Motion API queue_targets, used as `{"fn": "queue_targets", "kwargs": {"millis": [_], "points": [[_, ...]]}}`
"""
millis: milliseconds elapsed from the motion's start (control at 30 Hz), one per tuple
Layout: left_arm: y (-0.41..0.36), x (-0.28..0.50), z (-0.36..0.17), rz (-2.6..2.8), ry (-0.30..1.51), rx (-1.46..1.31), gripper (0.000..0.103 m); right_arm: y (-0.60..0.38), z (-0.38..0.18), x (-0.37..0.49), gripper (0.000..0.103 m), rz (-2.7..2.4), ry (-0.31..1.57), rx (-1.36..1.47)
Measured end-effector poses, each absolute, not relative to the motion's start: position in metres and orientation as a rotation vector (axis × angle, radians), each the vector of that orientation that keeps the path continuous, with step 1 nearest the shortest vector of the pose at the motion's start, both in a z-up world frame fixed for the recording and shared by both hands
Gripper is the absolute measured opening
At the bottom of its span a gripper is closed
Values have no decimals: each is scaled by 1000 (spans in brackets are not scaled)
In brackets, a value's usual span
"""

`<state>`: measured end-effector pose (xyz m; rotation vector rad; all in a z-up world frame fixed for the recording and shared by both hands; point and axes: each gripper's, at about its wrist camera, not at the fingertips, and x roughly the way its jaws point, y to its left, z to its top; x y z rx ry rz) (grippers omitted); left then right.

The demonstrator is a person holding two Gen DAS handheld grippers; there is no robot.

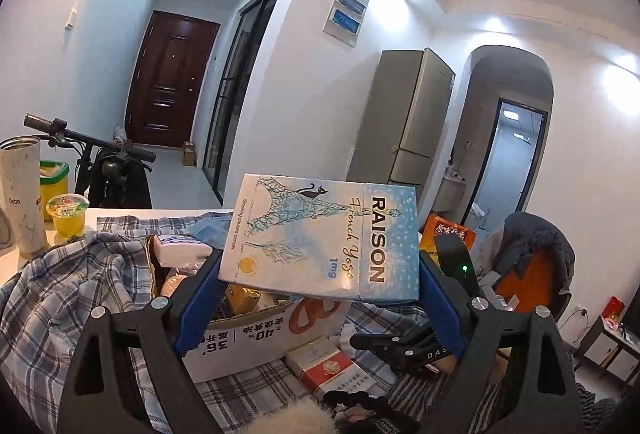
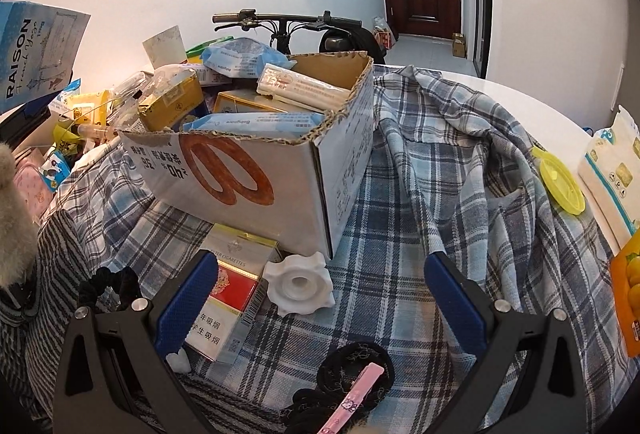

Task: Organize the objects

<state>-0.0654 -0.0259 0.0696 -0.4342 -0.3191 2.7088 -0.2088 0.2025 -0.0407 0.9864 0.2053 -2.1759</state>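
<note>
My left gripper [image 1: 320, 274] is shut on a pale blue RAISON cigarette carton [image 1: 324, 238], held in the air above the open cardboard box [image 1: 256, 334]. The carton also shows at the far left of the right wrist view [image 2: 36, 54]. The box [image 2: 248, 170] is full of packets and sits on a plaid cloth [image 2: 420, 194]. My right gripper [image 2: 320, 274] is open and empty, low over the cloth just in front of the box. A red and white cigarette pack [image 2: 228, 290] lies by its left finger, with a white plastic knob [image 2: 300, 284] beside it.
A black hair tie with a pink clip [image 2: 352, 390] lies near my right gripper. A yellow lid [image 2: 560, 182] and a white packet [image 2: 612, 162] lie at the right. A white tumbler [image 1: 22, 194] and a jelly cup [image 1: 68, 214] stand at the table's left. A black clamp [image 1: 404, 346] lies right of the box.
</note>
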Motion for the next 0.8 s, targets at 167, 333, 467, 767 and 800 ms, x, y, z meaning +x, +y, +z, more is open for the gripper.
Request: {"fn": "queue_targets", "kwargs": {"millis": [167,333,467,767,800], "points": [[-26,-64,68,2715,-315,-423,91,203,-40,-209,103,-2176,203,979],[-26,-64,68,2734,-305,-423,91,202,-40,-208,102,-2162,207,975],[-25,-65,67,2746,-299,-432,91,204,-41,-208,82,-2150,186,980],[-23,-66,66,2754,-278,-436,91,194,-52,-213,77,-2137,247,1056],[-22,-65,66,2753,-275,-433,91,193,-55,-215,77,-2133,260,1078]]}}
